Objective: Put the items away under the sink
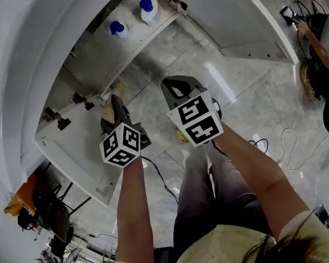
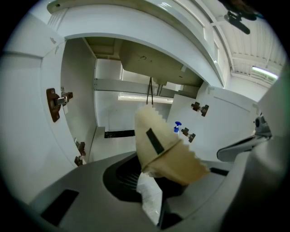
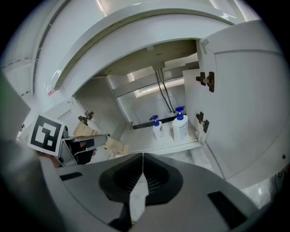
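While left tongs [image 2: 147, 174] pinch tan pouch [image 2: 165, 152] by one end, pouch's long axis points ahead toward open sink cabinet [image 2: 111, 145], at cabinet's front edge; left nearer; right tongs [image 3: 142, 154] closed, empty, further back from cabinet.

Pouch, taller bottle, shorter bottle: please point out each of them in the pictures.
Pouch [image 2: 166, 152]: left gripper view, its tan side beside the black stripe.
Taller bottle [image 3: 179, 128]: right gripper view, its white body.
Shorter bottle [image 3: 157, 129]: right gripper view, its white body.
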